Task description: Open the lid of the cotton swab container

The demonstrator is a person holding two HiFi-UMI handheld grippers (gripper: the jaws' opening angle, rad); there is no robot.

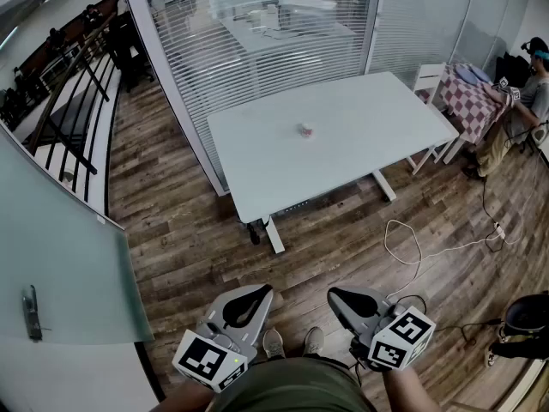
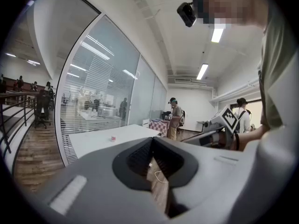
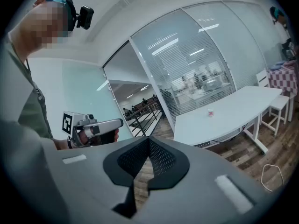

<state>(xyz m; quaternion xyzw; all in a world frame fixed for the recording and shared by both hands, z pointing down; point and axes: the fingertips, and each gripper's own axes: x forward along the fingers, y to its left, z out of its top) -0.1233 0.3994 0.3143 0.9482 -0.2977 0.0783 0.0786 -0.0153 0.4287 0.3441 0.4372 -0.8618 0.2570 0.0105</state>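
A small cotton swab container stands alone near the middle of the white table; it also shows as a tiny pink-white spot in the left gripper view and the right gripper view. Both grippers are held low near my body, well short of the table. My left gripper is shut with nothing in it. My right gripper is likewise shut and empty. In each gripper view the dark jaws meet at the tip, left gripper and right gripper.
Glass partition with blinds runs behind the table. A frosted glass door stands at my left. A white cable loops on the wood floor by the table legs. A person sits at a checkered table, far right.
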